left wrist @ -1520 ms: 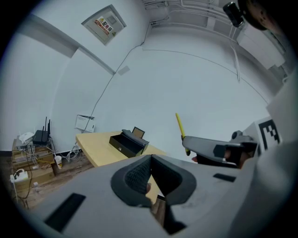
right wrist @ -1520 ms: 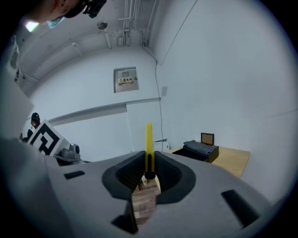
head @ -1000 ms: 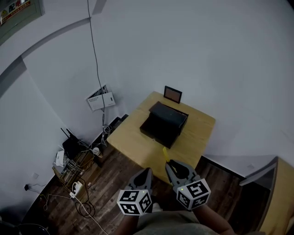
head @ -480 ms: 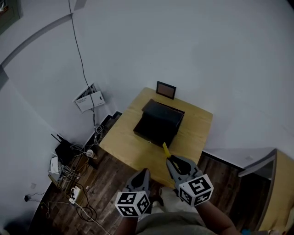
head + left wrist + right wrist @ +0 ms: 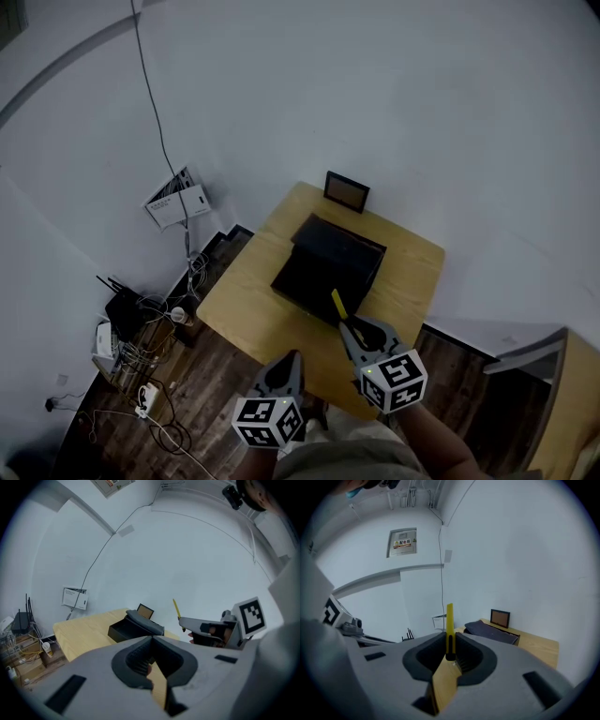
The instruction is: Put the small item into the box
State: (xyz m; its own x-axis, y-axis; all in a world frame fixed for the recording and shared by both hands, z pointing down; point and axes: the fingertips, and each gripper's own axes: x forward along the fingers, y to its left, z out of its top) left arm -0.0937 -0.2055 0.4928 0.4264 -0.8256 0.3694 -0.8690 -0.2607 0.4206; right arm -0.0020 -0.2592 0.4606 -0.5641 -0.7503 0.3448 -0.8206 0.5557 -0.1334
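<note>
Two grippers are in view, both at the near side of the table [image 5: 251, 298]. The right gripper [image 5: 359, 332] is clamped on a yellow cutter [image 5: 337, 303]. In the right gripper view the jaws press on the cutter's lower end, and its body stands straight up out of them. The left gripper [image 5: 286, 368] has its jaws pressed together with nothing between them, as the left gripper view confirms. It sits lower and left of the right one, off the table's near edge.

The cutter is in the air, not in the box [image 5: 313, 277]. In the head view its tip overlaps the box's near right edge. In the left gripper view it sits above and right of the box.

The box is black and open, with its lid [image 5: 343, 244] up at the far side. A small frame [image 5: 346, 191] stands behind it at the table's far edge, against the wall.
</note>
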